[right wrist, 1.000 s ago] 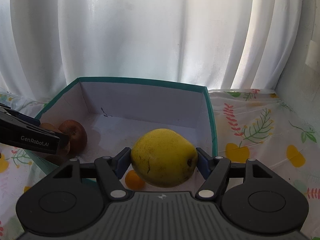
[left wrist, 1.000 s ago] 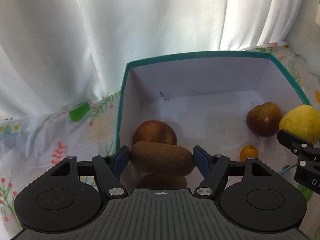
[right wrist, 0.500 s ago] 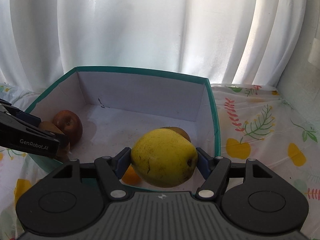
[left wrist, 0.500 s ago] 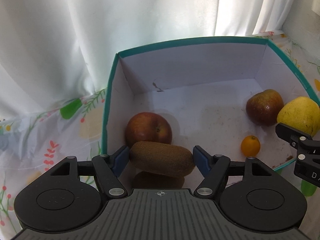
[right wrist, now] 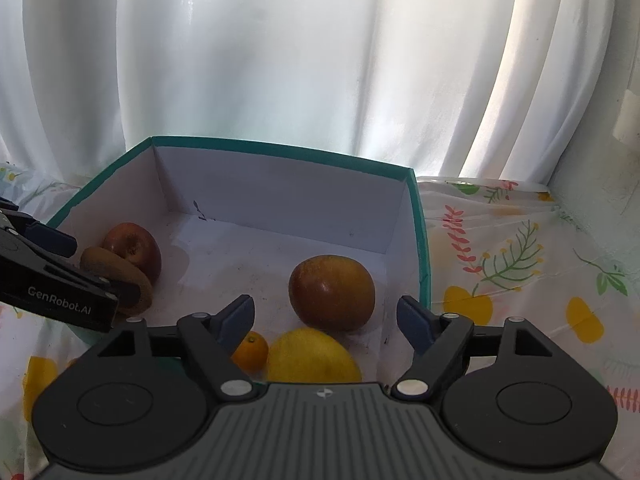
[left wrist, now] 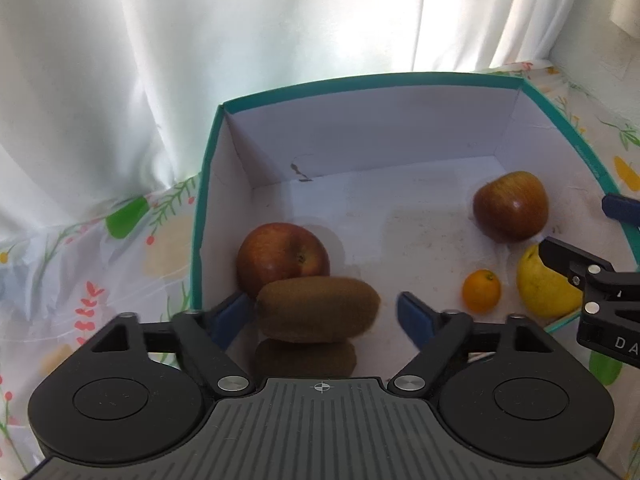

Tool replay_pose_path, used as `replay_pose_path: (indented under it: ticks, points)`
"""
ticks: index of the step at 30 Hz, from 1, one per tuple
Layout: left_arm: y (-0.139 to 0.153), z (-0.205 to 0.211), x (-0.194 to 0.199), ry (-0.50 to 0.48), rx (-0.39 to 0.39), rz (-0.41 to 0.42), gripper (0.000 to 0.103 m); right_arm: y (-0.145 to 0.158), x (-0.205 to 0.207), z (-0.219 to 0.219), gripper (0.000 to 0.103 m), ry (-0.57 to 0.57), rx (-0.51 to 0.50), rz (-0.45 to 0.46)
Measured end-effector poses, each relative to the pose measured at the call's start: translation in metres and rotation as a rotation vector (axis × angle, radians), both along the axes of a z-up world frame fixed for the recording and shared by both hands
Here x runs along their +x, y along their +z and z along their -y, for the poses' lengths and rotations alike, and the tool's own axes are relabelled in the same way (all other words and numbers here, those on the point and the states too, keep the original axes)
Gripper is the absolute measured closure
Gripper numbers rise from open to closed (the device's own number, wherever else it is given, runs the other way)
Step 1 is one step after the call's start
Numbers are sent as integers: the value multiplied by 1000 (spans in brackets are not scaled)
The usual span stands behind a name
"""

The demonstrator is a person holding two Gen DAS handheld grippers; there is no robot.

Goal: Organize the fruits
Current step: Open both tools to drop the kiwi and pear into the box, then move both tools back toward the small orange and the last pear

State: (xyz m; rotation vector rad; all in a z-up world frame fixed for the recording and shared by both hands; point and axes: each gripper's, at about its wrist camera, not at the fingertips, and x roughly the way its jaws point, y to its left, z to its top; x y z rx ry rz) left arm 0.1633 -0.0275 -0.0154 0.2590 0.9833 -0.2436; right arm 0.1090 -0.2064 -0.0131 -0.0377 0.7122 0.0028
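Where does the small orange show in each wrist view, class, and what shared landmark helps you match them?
Left wrist: the orange lies lower right, on the box floor beside the yellow fruit.
Right wrist: the orange sits low, left of centre, behind the left finger.
Shared landmark: the box's teal rim.

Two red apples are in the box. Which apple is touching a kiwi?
The red apple by the box's left wall touches the kiwi. The other apple, on the right, has none beside it.
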Motion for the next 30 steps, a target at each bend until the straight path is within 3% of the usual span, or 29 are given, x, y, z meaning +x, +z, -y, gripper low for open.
replay_pose_path:
  ticks: [4,10,18,23,30]
  points:
    - [4,4,-8,-24,26,42,11,3,-3,1,21,-1,7,7]
    - [13,-6,-14,-23,-40,17,8,15,-15,1,15,-5,8,42]
    - [39,-24,-43,4,-101,69,8,32,-43,1,13,-24,31,85]
    - [52,-45,-71,27,-123,119,7,37,-82,-1,8,-24,41,117]
    - [30,-69,-106,72,-81,57,7,16,-139,-8,6,5,63,61]
